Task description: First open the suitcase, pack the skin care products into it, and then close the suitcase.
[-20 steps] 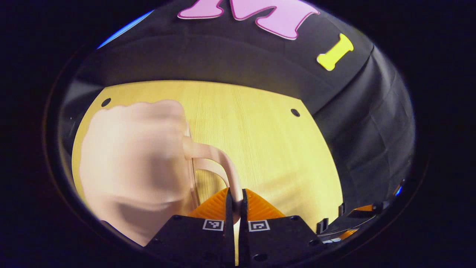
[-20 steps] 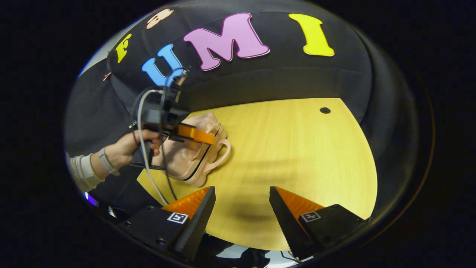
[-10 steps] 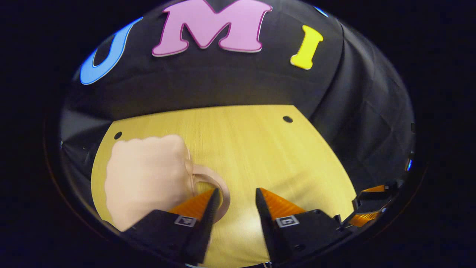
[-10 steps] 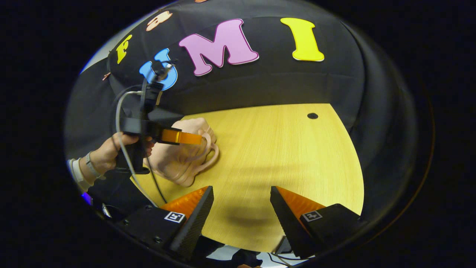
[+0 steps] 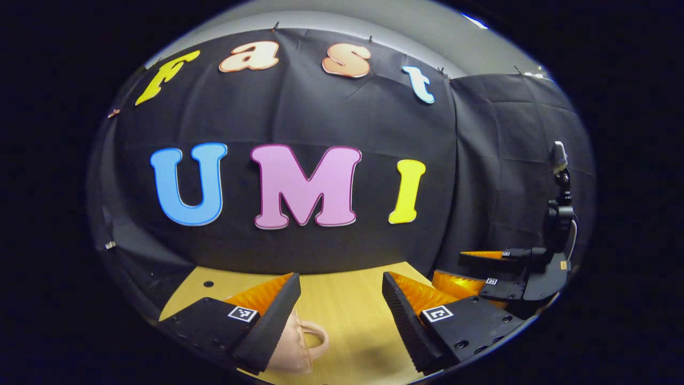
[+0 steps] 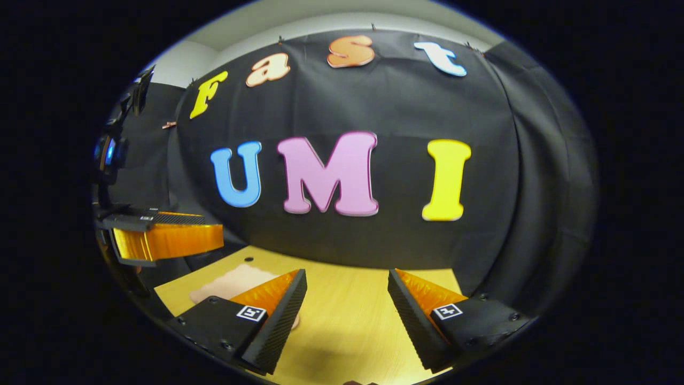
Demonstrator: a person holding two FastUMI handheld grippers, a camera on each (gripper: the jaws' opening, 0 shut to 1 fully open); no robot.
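Both the left tongs [image 5: 341,291] and right tongs [image 6: 346,289] hang released, raised toward the wall, probably because the pink suitcase [image 5: 299,342], apparently closed, lies on the table [image 6: 342,326] beneath them.

Both cams face booth wall, sharing table [image 5: 342,305] edge.
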